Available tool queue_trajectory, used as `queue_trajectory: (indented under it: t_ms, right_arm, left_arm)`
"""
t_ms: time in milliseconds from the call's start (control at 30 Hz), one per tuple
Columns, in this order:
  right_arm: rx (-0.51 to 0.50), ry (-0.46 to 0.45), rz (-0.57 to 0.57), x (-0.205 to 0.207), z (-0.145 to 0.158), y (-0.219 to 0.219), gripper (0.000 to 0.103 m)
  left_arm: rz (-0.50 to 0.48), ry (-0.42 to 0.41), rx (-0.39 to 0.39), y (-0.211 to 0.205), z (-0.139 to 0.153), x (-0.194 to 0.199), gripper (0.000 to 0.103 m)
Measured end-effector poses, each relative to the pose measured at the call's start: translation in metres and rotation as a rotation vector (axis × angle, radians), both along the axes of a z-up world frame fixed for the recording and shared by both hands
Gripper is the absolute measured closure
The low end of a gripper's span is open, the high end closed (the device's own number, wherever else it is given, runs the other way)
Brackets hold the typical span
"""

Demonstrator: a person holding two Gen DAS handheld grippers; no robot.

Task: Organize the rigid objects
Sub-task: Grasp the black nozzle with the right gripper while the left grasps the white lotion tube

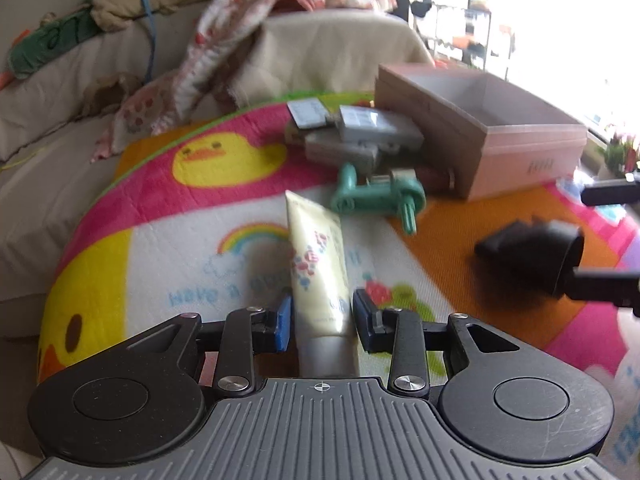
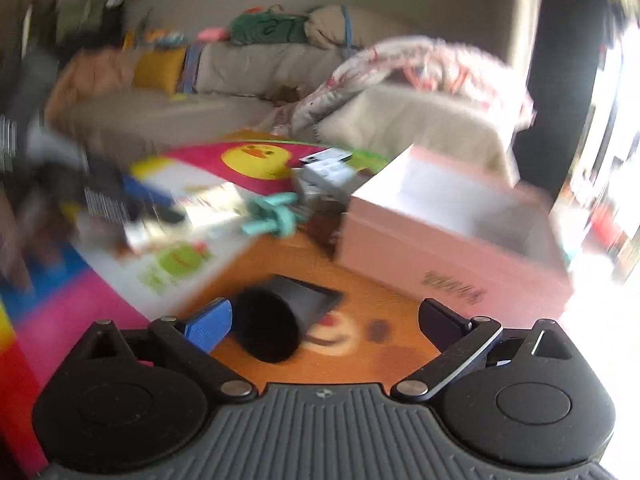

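In the left wrist view, the left gripper [image 1: 322,320] is being held low over the cartoon play mat [image 1: 160,264], its blue-padded fingers [image 1: 285,322] set narrowly either side of a pale yellow tube [image 1: 318,276] near its grey cap. The right pad looks to be touching the tube; on the left a sliver of gap may remain, so a firm grip is not being claimed. The tube is lying lengthwise between the jaws, pointing toward a green plastic part [image 1: 380,196], stacked grey boxes [image 1: 360,132] and the open cardboard box [image 1: 480,140] beyond. The closing is best being done squarely across the firm shoulder by the cap, where less squashing is likely.

In the right wrist view, much blurred, the right gripper [image 2: 326,322] is being held wide open over the orange part of the mat. A black nozzle-like piece [image 2: 280,320] is lying just beside the left finger, not centred. It should probably be centred before closing. The pink-sided box [image 2: 452,240] is standing near, ahead.
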State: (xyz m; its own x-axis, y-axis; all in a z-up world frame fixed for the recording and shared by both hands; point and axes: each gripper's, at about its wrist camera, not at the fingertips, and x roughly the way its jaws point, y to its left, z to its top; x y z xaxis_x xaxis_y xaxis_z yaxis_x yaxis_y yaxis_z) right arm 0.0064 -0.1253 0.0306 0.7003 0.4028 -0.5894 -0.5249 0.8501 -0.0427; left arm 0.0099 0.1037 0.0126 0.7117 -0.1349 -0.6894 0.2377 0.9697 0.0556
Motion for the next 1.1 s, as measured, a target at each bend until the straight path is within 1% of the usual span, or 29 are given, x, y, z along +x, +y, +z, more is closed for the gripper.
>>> queue_trajectory:
  t_ms: [67,133,167,233,267,367,433,533,633,667,733,800,833,900,933,967,1033,1067,1100]
  right_arm:
    - [0.059,0.053,-0.020,0.009,-0.001,0.008,0.003]
    - [0.060,0.061,-0.052,0.015,-0.006,0.019,0.003]
    - [0.055,0.062,-0.069,0.017,-0.009,0.024,0.003]
    - [0.045,0.076,-0.093,0.021,-0.017,0.030,0.003]
    - [0.038,0.089,-0.104,0.022,-0.020,0.032,0.004]
    - [0.023,0.111,-0.126,0.024,-0.026,0.030,0.006]
    - [0.019,0.103,-0.137,0.022,-0.027,0.026,0.007]
    - [0.037,0.095,-0.143,0.021,-0.027,0.019,0.007]
    - [0.032,0.096,-0.150,0.021,-0.028,0.019,0.007]
    - [0.026,0.092,-0.150,0.020,-0.028,0.019,0.007]
    - [0.021,0.080,-0.144,0.017,-0.026,0.020,0.007]
    - [0.017,0.075,-0.139,0.016,-0.026,0.021,0.007]
    - [0.015,0.076,-0.135,0.017,-0.025,0.022,0.007]
    - [0.011,0.082,-0.127,0.019,-0.025,0.026,0.009]
    - [0.008,0.088,-0.122,0.021,-0.026,0.028,0.014]
    - [0.007,0.093,-0.118,0.022,-0.026,0.029,0.027]
    - [-0.014,0.102,-0.093,0.023,-0.025,0.032,0.046]
    - [-0.024,0.095,-0.075,0.021,-0.023,0.032,0.048]
    - [-0.045,0.089,-0.063,0.018,-0.020,0.031,0.049]
  left_arm:
    - [0.008,-0.003,-0.005,-0.001,0.000,0.000,0.066]
    - [0.033,-0.019,-0.042,0.003,0.005,0.000,0.065]
    - [0.051,-0.039,-0.043,0.004,0.007,0.001,0.063]
    - [0.075,-0.064,-0.003,0.003,0.010,0.003,0.064]
    - [0.072,-0.064,0.016,0.002,0.009,0.005,0.065]
    - [0.033,-0.044,0.068,-0.007,0.006,0.004,0.061]
    - [0.019,-0.029,0.097,-0.012,0.000,0.005,0.060]
    - [0.023,-0.061,0.118,-0.016,-0.002,0.006,0.060]
    - [0.008,-0.117,0.192,-0.023,-0.003,0.006,0.060]
    - [-0.001,-0.127,0.215,-0.024,-0.004,0.006,0.060]
    - [-0.024,-0.126,0.232,-0.024,-0.008,0.005,0.060]
    - [-0.052,-0.148,0.254,-0.025,-0.009,0.003,0.060]
    - [-0.062,-0.156,0.261,-0.026,-0.010,0.003,0.061]
    - [-0.071,-0.164,0.251,-0.027,-0.012,0.003,0.069]
    - [-0.080,-0.170,0.240,-0.026,-0.013,0.003,0.071]
    - [-0.089,-0.176,0.235,-0.026,-0.013,0.002,0.074]
    - [-0.103,-0.180,0.227,-0.025,-0.012,-0.003,0.075]
    - [-0.119,-0.178,0.212,-0.024,-0.010,-0.007,0.075]
    - [-0.136,-0.175,0.192,-0.023,-0.008,-0.013,0.076]
